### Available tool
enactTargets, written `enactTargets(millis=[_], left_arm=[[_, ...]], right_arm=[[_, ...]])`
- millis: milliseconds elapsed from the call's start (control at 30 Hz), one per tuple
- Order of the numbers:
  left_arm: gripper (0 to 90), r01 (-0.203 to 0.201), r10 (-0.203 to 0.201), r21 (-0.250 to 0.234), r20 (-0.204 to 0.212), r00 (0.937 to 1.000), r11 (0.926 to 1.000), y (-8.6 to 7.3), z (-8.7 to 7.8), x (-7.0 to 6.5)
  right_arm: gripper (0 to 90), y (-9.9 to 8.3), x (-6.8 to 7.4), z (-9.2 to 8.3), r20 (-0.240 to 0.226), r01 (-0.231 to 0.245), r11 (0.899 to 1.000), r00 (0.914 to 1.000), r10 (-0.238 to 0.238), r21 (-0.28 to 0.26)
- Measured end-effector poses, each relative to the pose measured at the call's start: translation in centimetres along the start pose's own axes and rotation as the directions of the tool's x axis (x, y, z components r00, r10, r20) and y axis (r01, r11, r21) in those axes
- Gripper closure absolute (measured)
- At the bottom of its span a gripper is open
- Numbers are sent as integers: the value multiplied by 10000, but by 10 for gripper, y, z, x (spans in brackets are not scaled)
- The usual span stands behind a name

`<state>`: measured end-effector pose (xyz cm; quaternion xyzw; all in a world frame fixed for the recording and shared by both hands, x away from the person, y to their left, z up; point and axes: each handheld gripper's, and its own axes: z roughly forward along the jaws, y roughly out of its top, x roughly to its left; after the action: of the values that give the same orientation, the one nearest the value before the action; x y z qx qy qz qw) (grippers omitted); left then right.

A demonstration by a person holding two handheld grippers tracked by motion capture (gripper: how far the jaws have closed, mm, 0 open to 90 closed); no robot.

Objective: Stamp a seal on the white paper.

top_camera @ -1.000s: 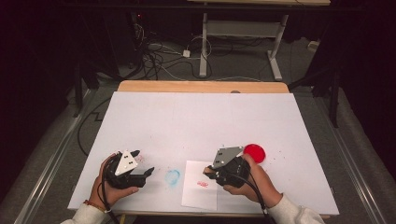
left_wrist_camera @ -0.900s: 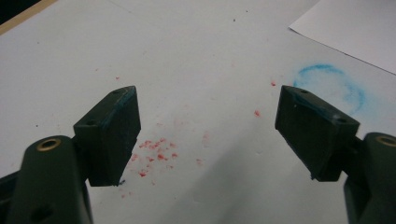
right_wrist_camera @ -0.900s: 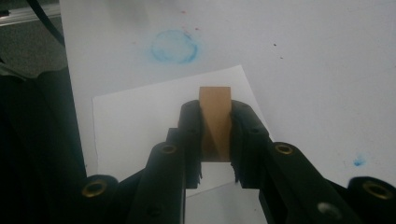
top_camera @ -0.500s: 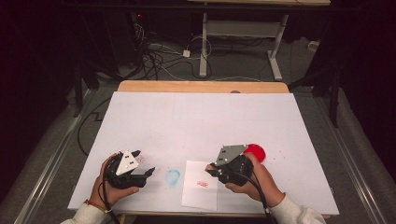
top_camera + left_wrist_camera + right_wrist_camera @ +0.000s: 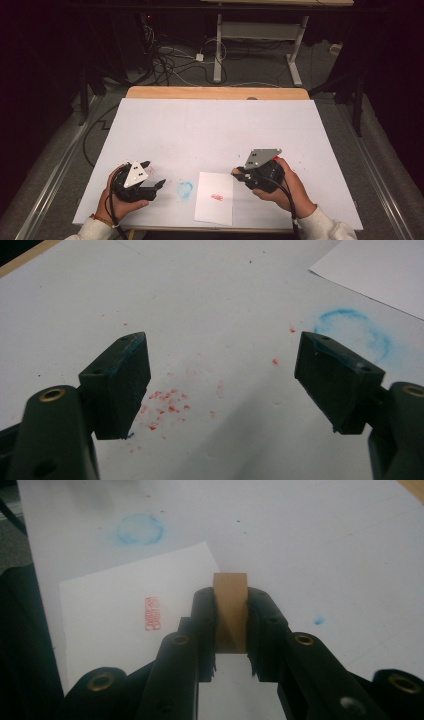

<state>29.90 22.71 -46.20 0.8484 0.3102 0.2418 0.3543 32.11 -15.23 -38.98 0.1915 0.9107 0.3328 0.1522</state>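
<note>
On the white table cover lies a sheet of paper (image 5: 215, 197) (image 5: 125, 620) bearing a red stamp mark (image 5: 216, 197) (image 5: 151, 613). My right gripper (image 5: 236, 173) (image 5: 230, 600) hovers just right of the paper's edge and is shut on a small wooden stamp block (image 5: 230, 607), which stands up between its pads. My left gripper (image 5: 154, 174) (image 5: 220, 365) rests at the front left of the table. Its jaws stand wide open with nothing between them, over scattered red specks (image 5: 165, 407).
A blue ring stain (image 5: 185, 189) (image 5: 356, 330) (image 5: 140, 529) marks the cover between the two grippers. A sliver of something red (image 5: 275, 159) peeks out behind the right gripper. The wooden table edge (image 5: 215, 92) runs along the far side, with cables on the floor beyond.
My right gripper has shifted to the right with the wooden block, off the paper, and now covers most of the red round thing. The left gripper has stayed put.
</note>
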Motion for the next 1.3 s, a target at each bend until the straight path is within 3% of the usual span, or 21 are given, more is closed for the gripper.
enactTargets(millis=[267,733,1033,1300], left_arm=[[215,-23,23,-1,-18,10000,10000,0,0,0],[215,-46,46,4,-2,10000,10000,0,0,0],[215,-53,53,31,0,10000,10000,0,0,0],[215,-23,23,10,56,10000,10000,0,2,1]], right_arm=[[756,-10,-14,-10,622,-348,9993,9975,337,163],[756,-28,-37,-22,1228,-991,9946,9879,946,314],[757,-42,-54,-20,1736,-1446,9866,9762,1299,750],[756,-54,-68,-12,1908,-1921,9757,9668,1697,1055]])
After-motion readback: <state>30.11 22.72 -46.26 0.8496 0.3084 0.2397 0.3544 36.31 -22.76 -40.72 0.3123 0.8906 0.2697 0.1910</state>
